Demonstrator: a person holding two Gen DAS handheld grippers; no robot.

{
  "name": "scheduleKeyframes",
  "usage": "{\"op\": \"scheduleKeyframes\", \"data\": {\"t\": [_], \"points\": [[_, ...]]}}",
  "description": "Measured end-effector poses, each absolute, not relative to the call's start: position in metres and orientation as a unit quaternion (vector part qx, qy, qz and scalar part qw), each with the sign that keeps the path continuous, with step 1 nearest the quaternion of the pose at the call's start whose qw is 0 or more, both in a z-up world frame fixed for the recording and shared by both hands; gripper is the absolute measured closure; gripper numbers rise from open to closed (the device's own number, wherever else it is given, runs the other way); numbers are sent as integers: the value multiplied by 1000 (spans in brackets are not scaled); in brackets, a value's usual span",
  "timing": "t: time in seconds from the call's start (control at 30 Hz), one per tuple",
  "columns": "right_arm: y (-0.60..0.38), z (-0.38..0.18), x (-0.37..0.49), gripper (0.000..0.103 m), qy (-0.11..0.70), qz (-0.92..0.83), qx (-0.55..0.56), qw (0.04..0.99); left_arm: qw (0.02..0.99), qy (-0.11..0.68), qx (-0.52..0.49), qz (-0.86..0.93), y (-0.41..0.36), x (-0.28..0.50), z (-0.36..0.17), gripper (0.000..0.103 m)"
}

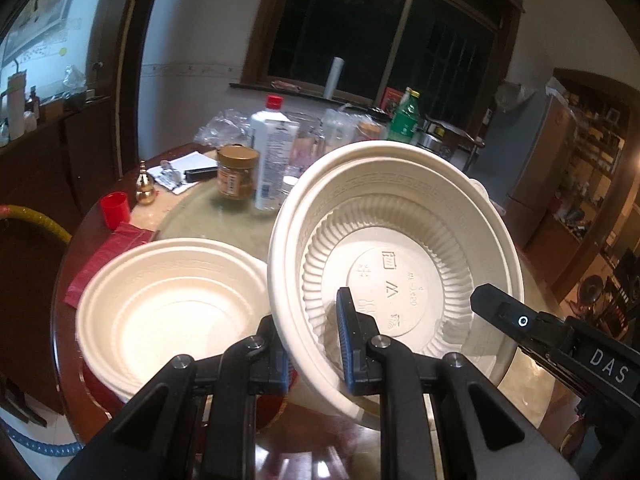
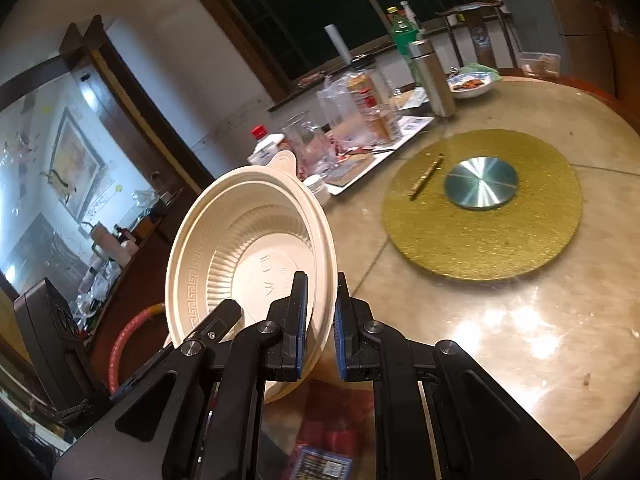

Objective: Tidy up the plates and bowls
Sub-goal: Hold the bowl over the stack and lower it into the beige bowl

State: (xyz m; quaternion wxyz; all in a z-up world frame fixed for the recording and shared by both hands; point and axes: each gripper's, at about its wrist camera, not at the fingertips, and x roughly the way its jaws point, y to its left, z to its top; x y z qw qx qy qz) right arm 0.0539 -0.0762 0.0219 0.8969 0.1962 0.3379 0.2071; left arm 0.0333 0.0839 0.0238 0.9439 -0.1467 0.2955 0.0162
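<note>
We count two white bowls [image 1: 394, 248] [image 1: 168, 304], two tongs [image 1: 314, 344] [image 2: 320, 332], one red cup [image 1: 115, 210], one brown jar [image 1: 237, 172], one green bottle [image 1: 406, 116]

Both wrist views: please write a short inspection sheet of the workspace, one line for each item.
Surface: round table with a pale glossy top and a gold turntable disc.
Job's things: cream bowl lifted and tilted; second cream bowl sits on the table beside it.
Clutter: red-capped white bottle, brown jar, red cup, green bottle, steel flask, dish of food, plastic wrappers.
Grippers: left gripper and right gripper each shut on the rim of the lifted bowl.
Cables: nothing seen; a red and yellow hose hangs beside the table.
Surroundings: dark window, wooden cabinets.
</note>
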Motion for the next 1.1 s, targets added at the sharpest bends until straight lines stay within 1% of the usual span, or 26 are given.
{"op": "scheduleKeyframes", "data": {"t": [0.27,0.53,0.77,1.1], "points": [[-36,36,54,92,335,246,170,893,944,277,-172,48,119,18,32,86],[5,38,61,92,344,287,155,881,941,270,-189,84,156,11,34,86],[33,35,67,91,360,306,139,870,935,277,-194,102,176,10,28,85],[47,22,72,91,392,317,134,853,929,301,-185,114,187,8,19,85]]}}
